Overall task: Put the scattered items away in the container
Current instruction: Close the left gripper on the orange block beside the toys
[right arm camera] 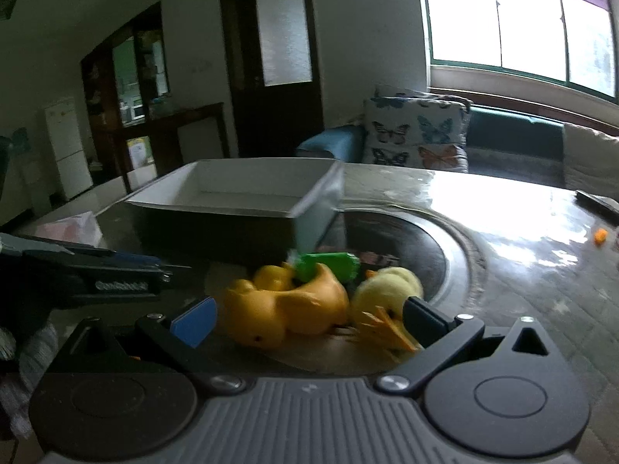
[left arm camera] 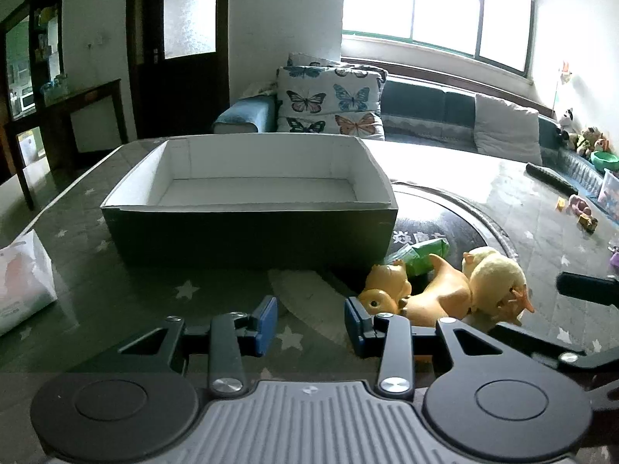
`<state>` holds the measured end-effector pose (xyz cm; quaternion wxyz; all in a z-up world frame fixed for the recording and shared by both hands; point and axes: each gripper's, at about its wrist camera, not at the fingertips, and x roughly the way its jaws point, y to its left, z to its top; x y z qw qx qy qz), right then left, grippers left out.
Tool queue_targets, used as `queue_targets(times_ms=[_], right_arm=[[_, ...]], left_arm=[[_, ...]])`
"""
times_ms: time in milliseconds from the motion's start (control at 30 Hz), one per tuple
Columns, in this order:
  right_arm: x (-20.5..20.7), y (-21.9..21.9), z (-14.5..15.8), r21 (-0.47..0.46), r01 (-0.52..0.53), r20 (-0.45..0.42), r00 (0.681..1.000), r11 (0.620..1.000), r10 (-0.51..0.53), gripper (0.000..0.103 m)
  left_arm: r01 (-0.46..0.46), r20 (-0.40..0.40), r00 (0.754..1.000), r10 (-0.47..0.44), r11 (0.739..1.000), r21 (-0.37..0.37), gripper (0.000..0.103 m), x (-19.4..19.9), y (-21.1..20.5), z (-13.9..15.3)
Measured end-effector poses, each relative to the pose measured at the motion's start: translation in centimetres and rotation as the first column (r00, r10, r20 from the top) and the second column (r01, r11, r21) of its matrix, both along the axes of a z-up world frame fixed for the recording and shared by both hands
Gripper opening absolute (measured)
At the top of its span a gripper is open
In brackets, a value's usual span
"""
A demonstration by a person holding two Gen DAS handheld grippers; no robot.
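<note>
An open box (left arm camera: pixel 247 197), dark outside and white inside, stands empty on the table; it also shows in the right wrist view (right arm camera: pixel 232 208). Right of its near corner lie an orange rubber duck (left arm camera: pixel 437 294), a fuzzy yellow duck (left arm camera: pixel 495 282) and a green packet (left arm camera: pixel 425 255). My left gripper (left arm camera: pixel 311 323) is open and empty, just left of the toys. My right gripper (right arm camera: pixel 309 319) is open wide, with the orange duck (right arm camera: pixel 286 309) and the yellow duck (right arm camera: pixel 387 301) between its fingers, the green packet (right arm camera: pixel 329 265) behind them.
A white paper bag (left arm camera: pixel 23 282) lies at the table's left edge. A round dark inset (left arm camera: pixel 445 212) sits in the table middle. A remote (left arm camera: pixel 551 178) and small toys (left arm camera: pixel 578 208) lie far right. A sofa with butterfly cushions (left arm camera: pixel 329 100) stands behind.
</note>
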<state>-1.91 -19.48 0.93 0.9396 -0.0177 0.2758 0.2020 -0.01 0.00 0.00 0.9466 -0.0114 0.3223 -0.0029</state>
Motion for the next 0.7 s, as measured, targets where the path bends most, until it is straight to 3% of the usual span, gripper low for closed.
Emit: queue_targets(times_ms=[200, 700], right_arm=[[-0.2, 2.1, -0.1, -0.062, -0.018, -0.012, 1.000, 0.998, 0.017, 0.103], [-2.2, 3.7, 0.2, 0.007, -0.080, -0.014, 0.997, 0.997, 0.080, 0.103]], left_arm=[[-0.010, -0.008, 1.000, 0.010, 1.000, 0.004, 0.041, -0.6, 0.3, 0.0], [-0.039, -0.029, 0.999, 0.039, 0.999, 0.020, 0.041, -2.2, 0.8, 0.2]])
